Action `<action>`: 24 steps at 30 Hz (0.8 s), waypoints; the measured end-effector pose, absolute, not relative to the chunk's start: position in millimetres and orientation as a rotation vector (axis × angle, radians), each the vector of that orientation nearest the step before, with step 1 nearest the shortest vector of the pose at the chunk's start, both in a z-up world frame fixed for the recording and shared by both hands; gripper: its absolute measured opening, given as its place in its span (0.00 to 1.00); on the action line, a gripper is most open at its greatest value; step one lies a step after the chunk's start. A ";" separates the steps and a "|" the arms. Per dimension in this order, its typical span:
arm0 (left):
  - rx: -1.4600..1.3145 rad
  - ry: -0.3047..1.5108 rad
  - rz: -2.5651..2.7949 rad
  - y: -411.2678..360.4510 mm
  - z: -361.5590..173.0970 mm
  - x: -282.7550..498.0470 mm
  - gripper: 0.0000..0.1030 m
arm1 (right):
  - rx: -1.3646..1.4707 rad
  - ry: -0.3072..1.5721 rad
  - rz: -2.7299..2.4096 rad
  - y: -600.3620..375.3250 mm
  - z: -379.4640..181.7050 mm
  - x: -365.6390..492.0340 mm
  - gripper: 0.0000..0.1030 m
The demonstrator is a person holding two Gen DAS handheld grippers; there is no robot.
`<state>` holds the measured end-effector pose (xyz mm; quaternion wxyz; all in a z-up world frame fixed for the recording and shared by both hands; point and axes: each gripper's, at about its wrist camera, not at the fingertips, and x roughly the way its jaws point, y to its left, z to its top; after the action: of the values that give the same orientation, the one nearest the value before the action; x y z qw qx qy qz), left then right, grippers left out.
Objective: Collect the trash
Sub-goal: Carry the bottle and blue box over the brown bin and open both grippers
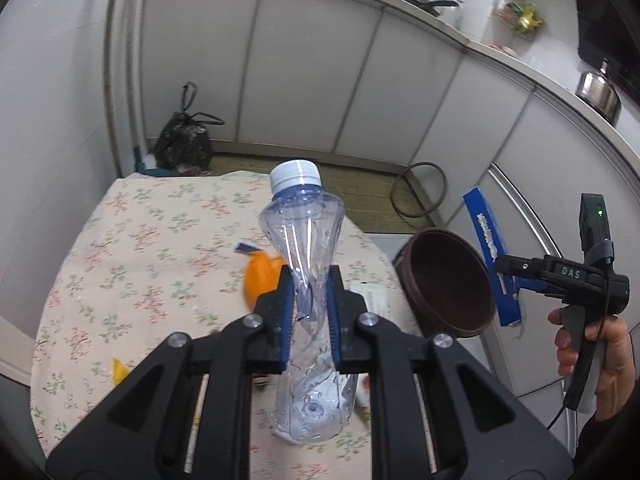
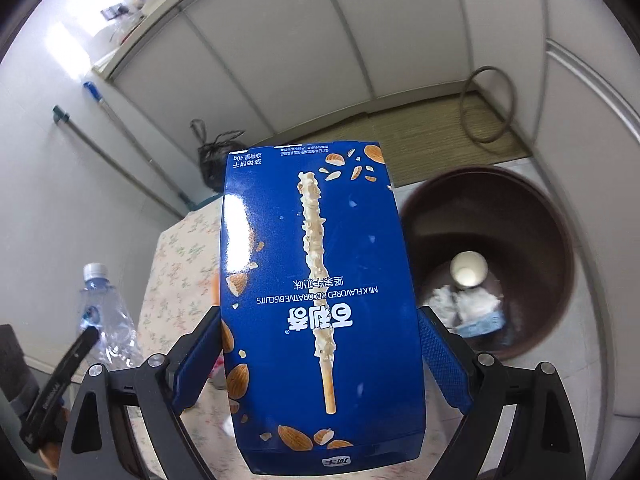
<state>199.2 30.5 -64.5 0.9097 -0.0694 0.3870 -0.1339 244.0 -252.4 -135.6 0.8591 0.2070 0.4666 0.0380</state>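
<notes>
My left gripper (image 1: 310,280) is shut on a crushed clear plastic bottle (image 1: 304,216) with a white cap, held above the floral table (image 1: 140,240). My right gripper (image 2: 320,344) is shut on a blue biscuit box (image 2: 316,280), seen edge-on in the left wrist view (image 1: 490,256), beside the brown trash bin (image 1: 448,280). In the right wrist view the bin (image 2: 540,240) is to the right and below, with a white cup (image 2: 468,272) and crumpled paper inside. The bottle also shows at the left there (image 2: 104,320).
Orange peel (image 1: 260,276), a yellow scrap (image 1: 118,370) and small wrappers lie on the table. A black trash bag (image 1: 184,140) sits on the floor by the white cabinets. A hose ring (image 1: 420,192) lies on the mat.
</notes>
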 end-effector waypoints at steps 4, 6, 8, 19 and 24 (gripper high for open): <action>-0.098 0.781 -0.348 -17.2 -63.7 201.8 0.16 | 0.465 0.973 0.032 -284.5 -137.7 235.6 0.91; -0.089 0.776 -0.390 -41.6 -63.6 206.7 0.16 | 0.465 0.971 0.007 -300.1 -139.2 232.6 0.91; -0.091 0.773 -0.439 -66.9 -65.5 214.2 0.16 | 0.459 0.967 -0.012 -311.7 -138.6 229.7 0.91; -0.041 0.762 -0.563 -189.0 -116.0 250.0 0.16 | 0.492 0.962 -0.101 -373.2 -164.6 236.1 0.91; -0.003 0.770 -0.546 -213.3 -137.9 263.7 0.16 | 0.474 0.993 -0.131 -386.4 -186.8 249.4 0.91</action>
<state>263.7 -213.3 -137.9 0.8907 -0.0015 0.3708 -0.2631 249.4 -386.4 -186.8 0.8506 0.2249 0.4713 -0.0620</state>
